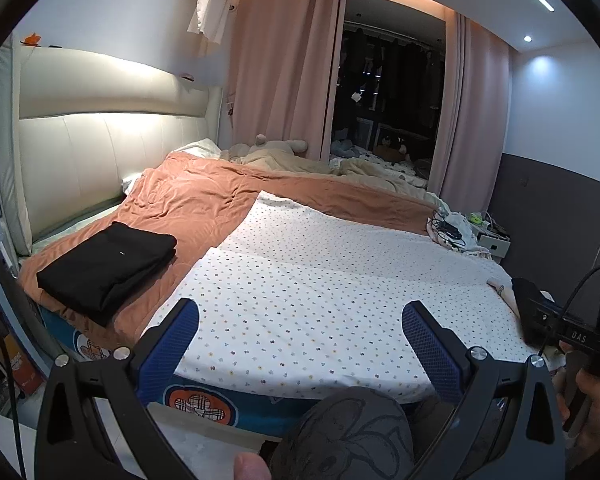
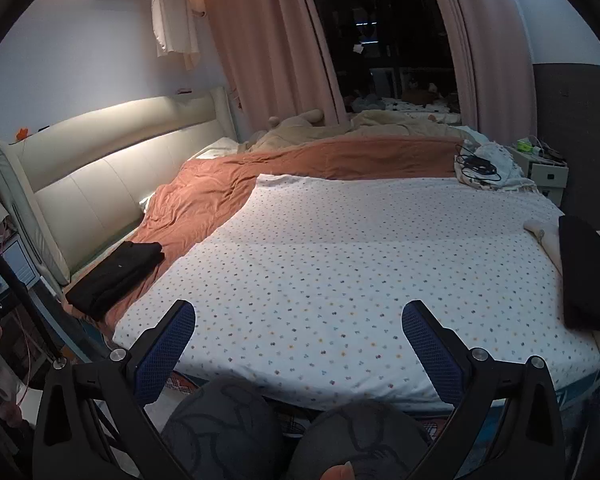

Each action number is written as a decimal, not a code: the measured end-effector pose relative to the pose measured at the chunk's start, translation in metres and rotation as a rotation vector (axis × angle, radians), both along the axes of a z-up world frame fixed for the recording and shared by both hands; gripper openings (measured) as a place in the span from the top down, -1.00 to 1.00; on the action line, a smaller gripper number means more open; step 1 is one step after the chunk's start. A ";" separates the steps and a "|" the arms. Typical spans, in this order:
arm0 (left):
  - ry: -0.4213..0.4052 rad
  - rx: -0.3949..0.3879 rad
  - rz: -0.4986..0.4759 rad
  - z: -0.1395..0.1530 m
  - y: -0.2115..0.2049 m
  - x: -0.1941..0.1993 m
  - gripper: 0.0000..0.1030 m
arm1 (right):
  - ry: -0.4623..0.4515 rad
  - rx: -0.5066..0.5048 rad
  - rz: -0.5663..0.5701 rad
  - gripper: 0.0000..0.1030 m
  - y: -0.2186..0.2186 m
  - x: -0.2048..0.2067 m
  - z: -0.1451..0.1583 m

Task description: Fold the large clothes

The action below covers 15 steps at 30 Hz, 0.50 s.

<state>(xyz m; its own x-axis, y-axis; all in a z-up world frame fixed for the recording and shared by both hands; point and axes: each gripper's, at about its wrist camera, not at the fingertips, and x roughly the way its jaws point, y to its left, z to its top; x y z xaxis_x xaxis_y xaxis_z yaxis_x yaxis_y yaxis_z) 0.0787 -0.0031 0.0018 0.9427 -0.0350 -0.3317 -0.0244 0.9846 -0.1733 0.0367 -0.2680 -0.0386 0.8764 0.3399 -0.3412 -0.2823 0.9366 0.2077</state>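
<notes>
Both claws stand wide apart and hold nothing: left gripper (image 1: 300, 328) and right gripper (image 2: 298, 326) hover off the near edge of the bed. From left to right: folded black garment (image 1: 106, 266) at nine o'clock on the orange quilt (image 1: 204, 196); bare dotted sheet (image 1: 320, 272) at centre; a dark garment (image 2: 590, 276) at three o'clock, lying over a pale cloth (image 2: 546, 236) beside the right edge. Probable hazard: pulling the dark garment may drag the pale cloth with it, or spill both off the edge it sits near. Tangled cables (image 2: 478, 166) at one o'clock could snag a wide swing. Open room lies across the sheet's centre.
</notes>
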 end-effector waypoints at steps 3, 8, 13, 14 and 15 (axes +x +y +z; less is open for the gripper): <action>-0.010 0.043 0.003 -0.002 -0.008 -0.011 -1.00 | 0.002 0.008 -0.011 -1.00 -0.002 -0.013 -0.016; -0.017 0.075 -0.011 -0.009 -0.021 -0.026 -1.00 | -0.004 0.027 -0.025 -1.00 -0.005 -0.034 -0.035; -0.024 0.088 -0.015 -0.015 -0.029 -0.040 -1.00 | -0.022 0.012 -0.026 -1.00 -0.004 -0.053 -0.040; -0.025 0.088 -0.019 -0.016 -0.030 -0.042 -1.00 | -0.032 0.007 -0.028 -1.00 -0.004 -0.059 -0.040; -0.026 0.088 -0.023 -0.018 -0.032 -0.045 -1.00 | -0.036 0.005 -0.028 -1.00 -0.006 -0.065 -0.041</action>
<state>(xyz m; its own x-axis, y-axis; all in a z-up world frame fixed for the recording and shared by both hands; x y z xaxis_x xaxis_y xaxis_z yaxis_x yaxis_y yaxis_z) 0.0336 -0.0348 -0.0159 0.9505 -0.0286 -0.3094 0.0017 0.9962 -0.0868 -0.0283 -0.2736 -0.0797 0.8972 0.3169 -0.3075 -0.2637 0.9431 0.2026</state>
